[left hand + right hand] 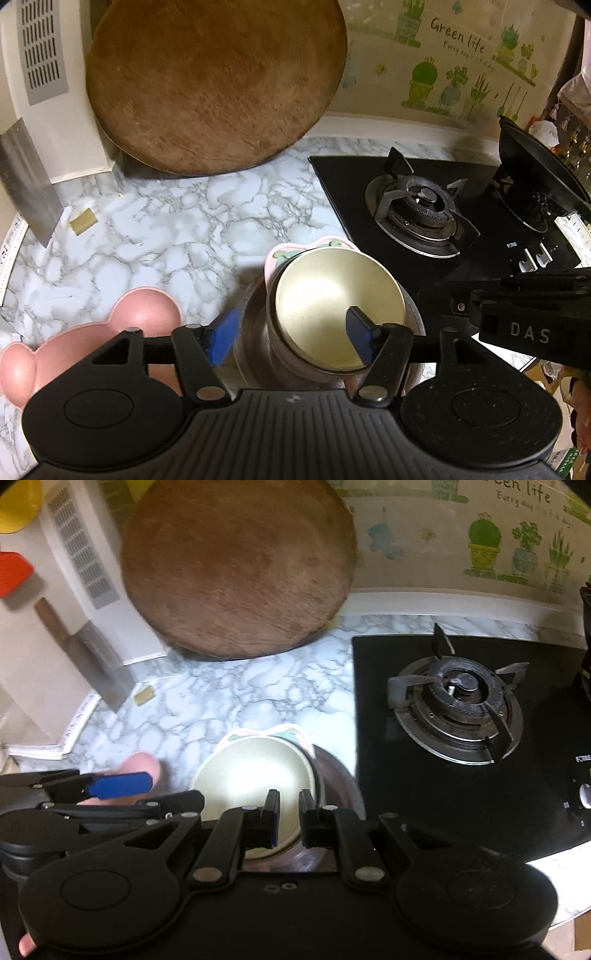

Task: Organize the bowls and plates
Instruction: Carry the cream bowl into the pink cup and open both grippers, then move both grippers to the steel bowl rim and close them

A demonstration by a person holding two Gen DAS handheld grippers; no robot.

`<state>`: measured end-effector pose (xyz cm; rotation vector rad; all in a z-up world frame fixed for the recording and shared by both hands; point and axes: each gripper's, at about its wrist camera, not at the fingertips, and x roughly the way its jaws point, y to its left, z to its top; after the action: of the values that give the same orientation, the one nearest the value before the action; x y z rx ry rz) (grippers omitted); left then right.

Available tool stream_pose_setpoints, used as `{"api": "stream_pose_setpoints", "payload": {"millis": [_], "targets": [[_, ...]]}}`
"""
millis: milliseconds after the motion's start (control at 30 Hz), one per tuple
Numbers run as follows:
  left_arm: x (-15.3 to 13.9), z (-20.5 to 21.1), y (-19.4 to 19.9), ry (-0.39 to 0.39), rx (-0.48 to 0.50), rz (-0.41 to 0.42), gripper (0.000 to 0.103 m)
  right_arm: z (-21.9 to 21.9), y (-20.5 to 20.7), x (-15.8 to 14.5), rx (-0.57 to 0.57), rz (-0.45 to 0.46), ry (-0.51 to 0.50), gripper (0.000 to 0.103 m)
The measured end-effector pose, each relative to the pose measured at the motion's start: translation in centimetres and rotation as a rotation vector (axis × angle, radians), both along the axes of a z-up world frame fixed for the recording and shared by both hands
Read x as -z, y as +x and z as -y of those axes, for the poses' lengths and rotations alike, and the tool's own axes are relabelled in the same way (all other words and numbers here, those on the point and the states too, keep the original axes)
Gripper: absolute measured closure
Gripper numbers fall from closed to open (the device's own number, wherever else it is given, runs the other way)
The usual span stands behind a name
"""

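A cream bowl [338, 308] sits tilted in a stack, inside a steel bowl [255, 343], with a pink-rimmed patterned plate [291, 251] behind it. My left gripper [290, 338] is open, its blue pads spread wide; one pad is left of the steel bowl, the other over the cream bowl. A pink bear-shaped plate [92, 332] lies at the left. In the right wrist view my right gripper [288, 818] is narrowly open just above the cream bowl's [251, 775] near rim, holding nothing. The left gripper's blue pad [118, 784] shows beside it.
A big round wooden board [214, 85] leans on the back wall. A black gas hob [424, 210] lies right of the stack, with a black wok [535, 177] on its far burner. A cleaver [29, 181] leans at the left. Marble counter [177, 221] lies between.
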<state>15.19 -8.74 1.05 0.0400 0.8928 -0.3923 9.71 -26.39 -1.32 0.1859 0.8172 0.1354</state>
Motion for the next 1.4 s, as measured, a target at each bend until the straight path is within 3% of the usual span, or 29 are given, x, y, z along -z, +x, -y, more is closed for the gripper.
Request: {"api": "stream_pose_setpoints", "payload": {"millis": [267, 600, 833, 1100, 1233, 1333, 1400], "targets": [[0.0, -1.5, -1.3, -0.019, -0.005, 0.020, 0.032, 0.0, -2.1, -0.7, -0.023, 0.082, 0.016, 0.092], [1.7, -3.6, -2.3, -0.030, -0.038, 0.007, 0.030, 1.2, -3.7, 0.2, -0.026, 0.184, 0.031, 0.091], [1.9, -4.3, -3.2, -0.036, -0.057, 0.030, 0.030, 0.4, -5.9, 0.1, -0.103, 0.319, -0.076, 0.090], [1.8, -4.4, -3.7, -0.041, -0.068, 0.052, 0.030, 1.6, -6.1, 0.6, -0.065, 0.308, -0.017, 0.090], [2.0, -4.3, -3.7, -0.047, -0.059, 0.051, 0.030, 2.3, -6.6, 1.3, -0.092, 0.356, 0.029, 0.089], [2.2, -4.1, -3.5, -0.053, -0.060, 0.051, 0.030, 2.0, -6.6, 1.4, -0.136, 0.356, 0.000, 0.087], [2.6, -4.0, -3.2, -0.055, -0.068, 0.039, 0.027, 1.8, -6.5, 1.5, -0.140, 0.356, -0.038, 0.075]]}}
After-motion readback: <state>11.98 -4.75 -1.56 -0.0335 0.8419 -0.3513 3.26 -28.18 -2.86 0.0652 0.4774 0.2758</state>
